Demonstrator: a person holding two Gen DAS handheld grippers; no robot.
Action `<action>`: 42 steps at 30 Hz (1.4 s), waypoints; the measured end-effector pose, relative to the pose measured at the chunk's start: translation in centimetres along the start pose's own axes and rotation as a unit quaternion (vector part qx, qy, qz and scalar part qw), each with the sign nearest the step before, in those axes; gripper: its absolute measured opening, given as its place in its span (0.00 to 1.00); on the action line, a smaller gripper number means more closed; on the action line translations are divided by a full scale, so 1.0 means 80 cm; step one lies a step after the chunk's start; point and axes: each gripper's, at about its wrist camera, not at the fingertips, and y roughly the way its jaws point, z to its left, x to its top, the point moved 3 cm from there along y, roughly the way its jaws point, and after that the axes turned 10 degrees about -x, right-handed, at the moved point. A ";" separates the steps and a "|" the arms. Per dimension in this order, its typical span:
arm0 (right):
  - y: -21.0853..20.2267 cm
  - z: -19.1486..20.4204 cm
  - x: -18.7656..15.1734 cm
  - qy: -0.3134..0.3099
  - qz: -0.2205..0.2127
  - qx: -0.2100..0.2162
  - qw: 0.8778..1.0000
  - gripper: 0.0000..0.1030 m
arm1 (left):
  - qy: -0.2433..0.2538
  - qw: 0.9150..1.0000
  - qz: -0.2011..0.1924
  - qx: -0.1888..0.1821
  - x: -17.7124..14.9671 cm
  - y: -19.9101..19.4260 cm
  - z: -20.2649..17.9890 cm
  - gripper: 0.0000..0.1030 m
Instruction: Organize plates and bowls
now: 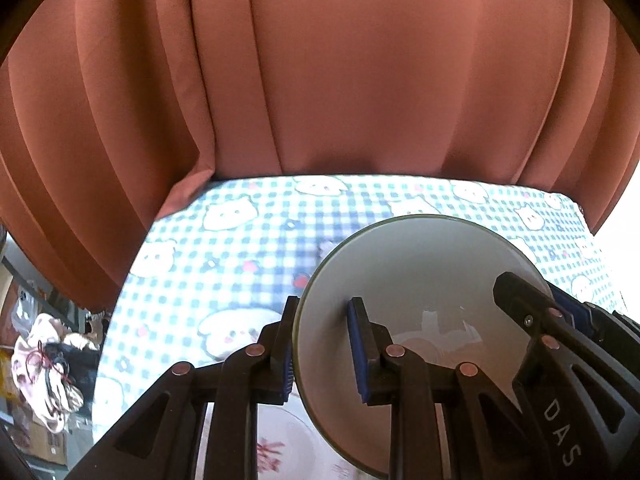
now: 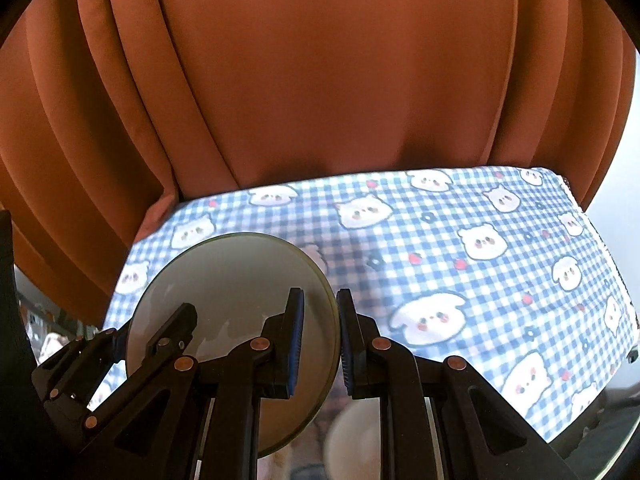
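Left wrist view: empty grey bowl (image 1: 420, 280), opposite rims clamped between left tongs (image 1: 324, 352) and right tongs (image 1: 560, 312).

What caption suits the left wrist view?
Both grippers, left and right, clamp a pale bowl by its rim above a checked tablecloth.

The far half of the tablecloth (image 2: 460, 240) is lying bare, giving open passage. The curtain (image 2: 320, 80) is closing off the back edge. The bowl (image 2: 240, 280) is blocking the near centre.
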 end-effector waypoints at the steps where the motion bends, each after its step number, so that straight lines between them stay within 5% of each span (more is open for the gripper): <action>1: 0.000 -0.007 -0.002 -0.002 0.001 0.001 1.000 0.19 | -0.002 1.000 0.001 0.001 -0.005 0.001 -0.007 0.21; 18: 0.009 -0.106 -0.065 -0.038 0.030 0.025 0.999 0.19 | -0.022 0.999 0.025 0.021 -0.088 0.009 -0.093 0.21; 42: 0.057 -0.122 -0.110 -0.077 0.079 0.036 0.993 0.19 | -0.046 0.994 0.082 0.048 -0.135 0.057 -0.109 0.23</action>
